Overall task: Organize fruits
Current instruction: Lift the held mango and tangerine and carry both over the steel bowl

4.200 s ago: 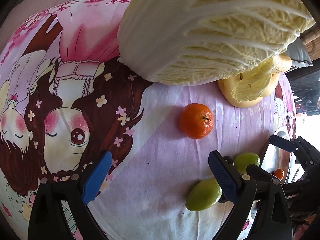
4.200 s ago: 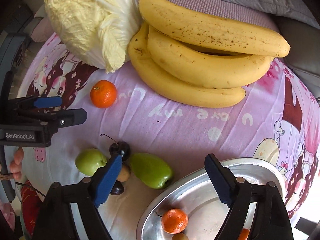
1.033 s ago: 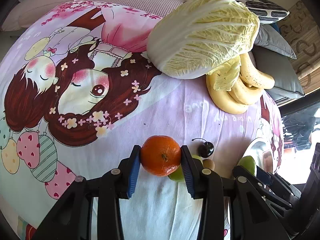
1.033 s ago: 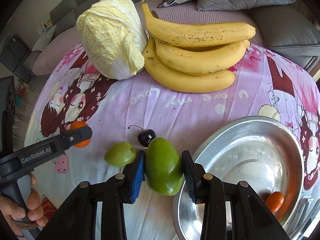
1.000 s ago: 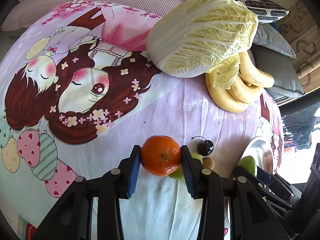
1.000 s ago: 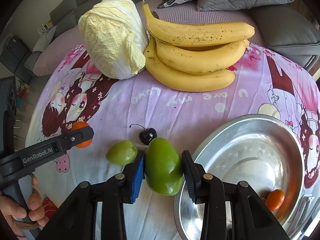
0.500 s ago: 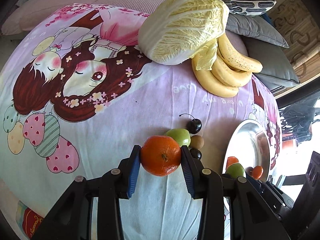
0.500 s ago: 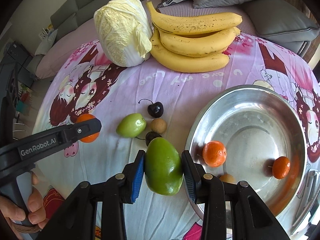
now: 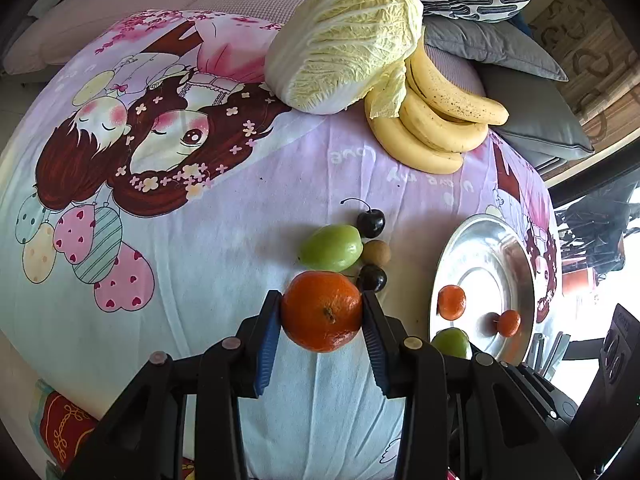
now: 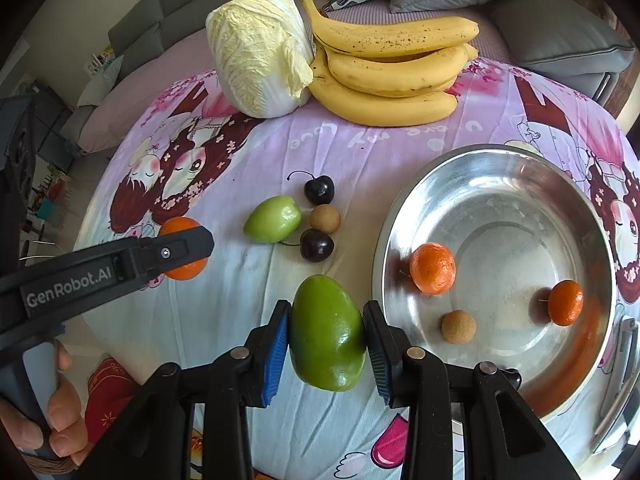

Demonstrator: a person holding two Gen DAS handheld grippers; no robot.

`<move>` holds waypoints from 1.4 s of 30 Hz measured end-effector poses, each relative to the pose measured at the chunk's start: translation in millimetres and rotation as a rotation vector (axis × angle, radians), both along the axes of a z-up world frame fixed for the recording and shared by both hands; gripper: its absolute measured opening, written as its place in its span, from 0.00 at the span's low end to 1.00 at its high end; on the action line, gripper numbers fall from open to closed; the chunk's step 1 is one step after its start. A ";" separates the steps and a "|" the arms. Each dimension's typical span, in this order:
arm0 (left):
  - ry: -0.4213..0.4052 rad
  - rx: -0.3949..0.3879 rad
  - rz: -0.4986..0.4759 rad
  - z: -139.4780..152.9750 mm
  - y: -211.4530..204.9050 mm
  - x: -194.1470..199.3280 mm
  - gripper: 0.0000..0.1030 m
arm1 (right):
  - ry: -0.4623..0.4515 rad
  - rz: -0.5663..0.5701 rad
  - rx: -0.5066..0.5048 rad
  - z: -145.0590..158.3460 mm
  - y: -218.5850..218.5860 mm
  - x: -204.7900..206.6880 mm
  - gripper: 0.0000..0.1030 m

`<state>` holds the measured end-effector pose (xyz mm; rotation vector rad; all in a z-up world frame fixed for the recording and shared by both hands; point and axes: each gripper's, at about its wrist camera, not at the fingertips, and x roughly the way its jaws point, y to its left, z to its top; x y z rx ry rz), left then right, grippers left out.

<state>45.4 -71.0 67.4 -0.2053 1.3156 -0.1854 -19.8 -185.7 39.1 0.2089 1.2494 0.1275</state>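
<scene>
In the left wrist view, the left claw [image 9: 322, 312] is clamped on an orange [image 9: 321, 311], lifted above the cloth. Just beyond it lie a green fruit [image 9: 331, 248], two cherries and a small brown fruit; the steel bowl [image 9: 516, 248] stands to its right.

In the right wrist view, the right claw [image 10: 326, 334] is clamped on a green mango [image 10: 327, 332], with the bowl just to its right. Two small oranges and one brown fruit are already inside; I judge about half is left

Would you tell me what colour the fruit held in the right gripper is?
The fruit in the right gripper is glossy green, clearest in the right wrist view.
</scene>
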 end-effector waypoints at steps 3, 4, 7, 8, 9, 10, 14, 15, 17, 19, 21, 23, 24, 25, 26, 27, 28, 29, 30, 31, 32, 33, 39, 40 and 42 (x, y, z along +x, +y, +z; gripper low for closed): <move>0.002 0.004 -0.006 0.6 -5.4 -3.4 0.40 | -0.008 -0.008 0.001 2.1 -5.6 -3.7 0.38; 0.002 0.007 -0.010 0.7 -7.7 -4.4 0.40 | -0.010 -0.011 0.003 2.5 -7.8 -4.6 0.38; 0.006 0.015 -0.019 0.9 -15.8 -6.7 0.40 | -0.015 -0.023 0.010 3.7 -15.7 -8.0 0.38; 0.005 0.017 -0.023 1.3 -19.3 -7.7 0.40 | -0.016 -0.027 0.012 3.9 -18.6 -9.1 0.38; 0.003 0.019 -0.029 1.9 -23.0 -8.8 0.40 | -0.017 -0.032 0.013 4.0 -21.8 -10.0 0.38; 0.001 0.022 -0.036 2.6 -26.8 -9.6 0.40 | -0.017 -0.038 0.014 4.0 -25.2 -10.9 0.38; 0.003 0.033 -0.070 3.7 -45.0 -11.6 0.40 | -0.019 -0.062 0.021 3.1 -40.0 -15.7 0.38; 0.003 0.036 -0.080 4.1 -50.1 -11.6 0.40 | -0.020 -0.067 0.023 3.2 -43.7 -17.1 0.38; -0.001 0.042 -0.099 5.8 -61.4 -11.4 0.40 | -0.022 -0.079 0.025 3.2 -51.4 -19.6 0.38; -0.005 0.048 -0.120 7.9 -73.5 -11.0 0.40 | -0.022 -0.092 0.026 2.7 -59.5 -22.2 0.38; -0.006 0.050 -0.143 9.6 -86.6 -11.1 0.40 | -0.021 -0.106 0.026 1.7 -67.6 -24.4 0.38; -0.008 0.057 -0.167 10.7 -98.9 -10.9 0.40 | -0.020 -0.121 0.029 0.4 -76.2 -26.6 0.38; -0.008 0.060 -0.178 11.1 -104.9 -10.9 0.40 | -0.018 -0.128 0.031 -0.4 -80.1 -27.2 0.38; -0.008 0.061 -0.188 11.3 -110.7 -11.0 0.40 | -0.017 -0.135 0.032 -1.4 -83.6 -27.9 0.38; -0.007 0.062 -0.197 11.3 -116.5 -11.1 0.40 | -0.016 -0.140 0.032 -2.4 -87.3 -28.8 0.38; -0.006 0.063 -0.205 11.2 -122.3 -11.3 0.40 | -0.015 -0.145 0.033 -3.1 -90.8 -29.6 0.38; -0.006 0.064 -0.214 11.3 -127.6 -11.4 0.40 | -0.014 -0.149 0.035 -3.9 -94.2 -30.2 0.38; -0.007 0.066 -0.223 11.5 -133.1 -11.5 0.40 | -0.013 -0.153 0.036 -4.7 -97.5 -30.6 0.38; -0.008 0.068 -0.232 11.5 -138.1 -11.4 0.40 | -0.011 -0.158 0.037 -5.4 -100.3 -30.9 0.38; -0.008 0.069 -0.241 11.5 -143.1 -11.3 0.40 | -0.010 -0.164 0.037 -6.4 -103.2 -31.5 0.38; -0.008 0.070 -0.249 11.6 -148.0 -11.3 0.40 | -0.007 -0.169 0.037 -7.4 -106.1 -31.9 0.38; -0.008 0.071 -0.256 11.4 -152.3 -11.2 0.40 | -0.006 -0.175 0.037 -8.0 -108.8 -32.2 0.38; 0.001 0.079 -0.285 6.4 -171.3 -11.4 0.40 | 0.006 -0.181 0.027 -11.2 -119.1 -31.7 0.38; 0.004 0.080 -0.287 5.0 -173.2 -11.1 0.40 | 0.009 -0.181 0.026 -12.0 -120.5 -31.6 0.38; 0.008 0.083 -0.285 2.8 -176.5 -10.8 0.40 | 0.016 -0.185 0.021 -13.2 -123.4 -31.5 0.38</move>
